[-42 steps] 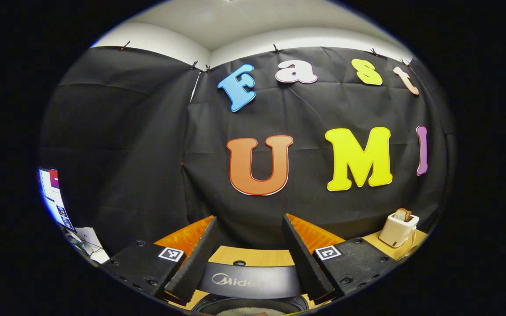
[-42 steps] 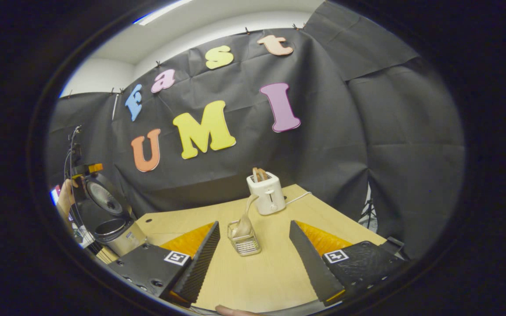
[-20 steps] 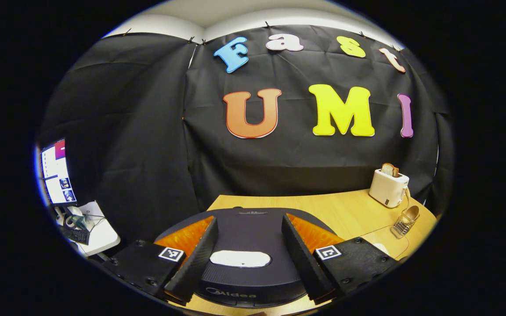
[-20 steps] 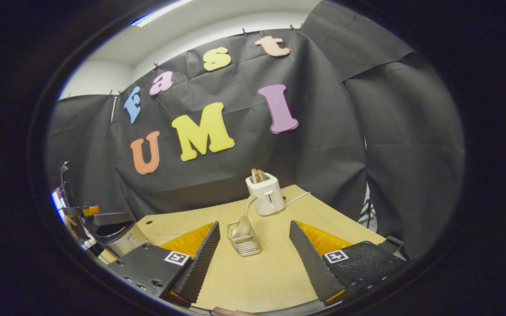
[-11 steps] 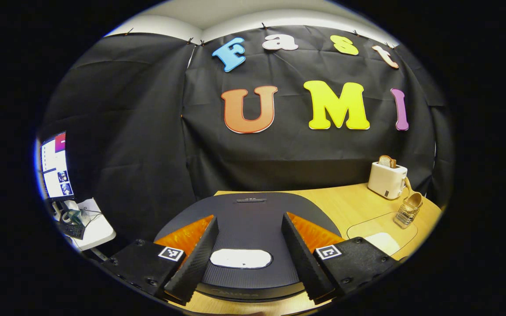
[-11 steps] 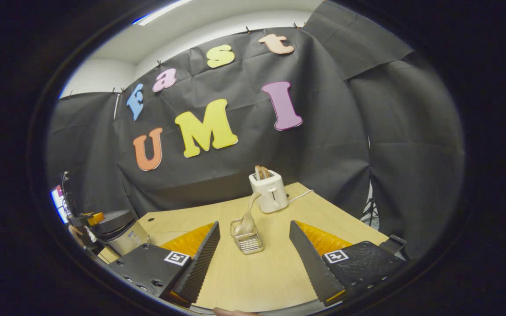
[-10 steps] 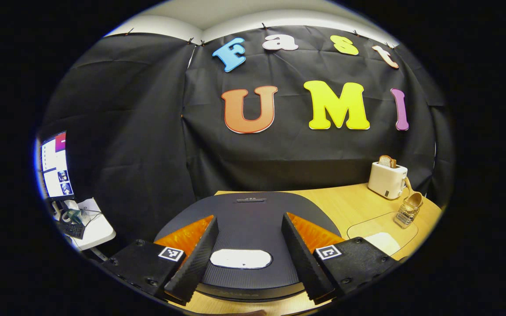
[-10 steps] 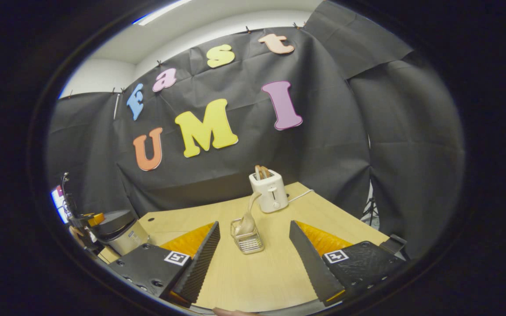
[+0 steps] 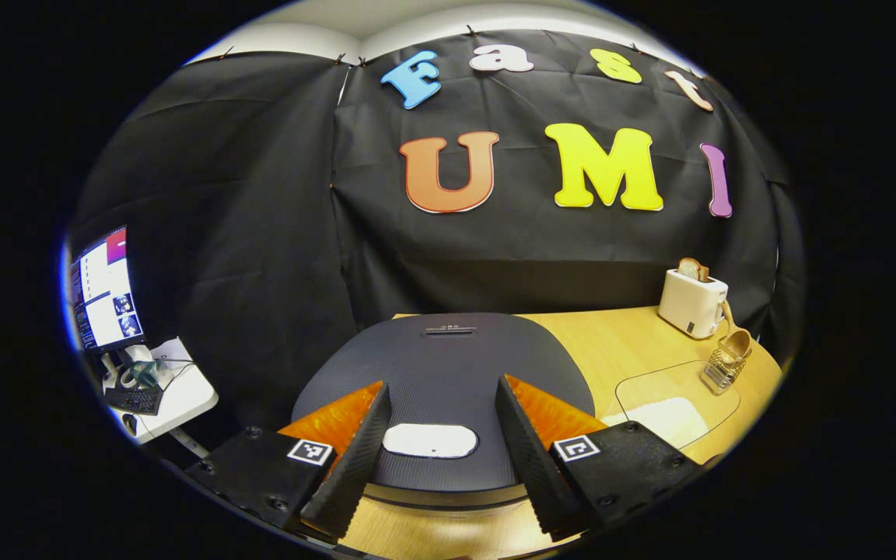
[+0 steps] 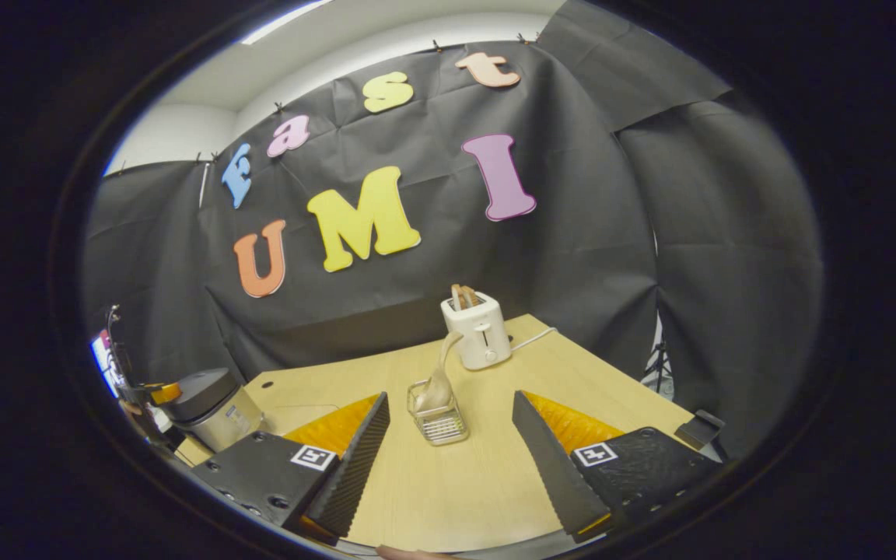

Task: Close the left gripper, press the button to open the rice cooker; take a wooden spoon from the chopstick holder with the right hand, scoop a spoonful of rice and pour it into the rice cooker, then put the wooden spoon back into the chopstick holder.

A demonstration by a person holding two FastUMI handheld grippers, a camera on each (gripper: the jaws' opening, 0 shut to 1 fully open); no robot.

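- Ribbed dark lid of the cooker [image 9: 448, 365], shut, lies just past the left tongs [image 9: 439, 467], which stand wide with nothing between the fingers; a pale oval button [image 9: 430, 440] sits in the gap. Judgement: lid is stiff and spring-latched, so it wants a firm press on the button from narrowed tips, not a pinch.
- Right tongs [image 10: 448, 459] also wide and empty, over the bare wooden table [image 10: 448, 498], aimed at the holder [image 10: 437, 420].
- Holder is a small wire basket standing ahead of the right tongs, clear of them. Looks light; a sideways pull could tip or drag it.
- Wooden spoon [image 10: 439, 381] stands in the holder, bowl down, handle leaning up toward the toaster [image 10: 476, 330]. Judgement: rigid, light, smooth. Take it on the bare handle above the basket rim and lift straight up.
- Rice [image 9: 662, 416]: a pale patch on a clear mat, right of the cooker in the left gripper view. Loose grains will spill if the spoon tilts.
- Far left in the right gripper view, the cooker's steel body [image 10: 211, 404].
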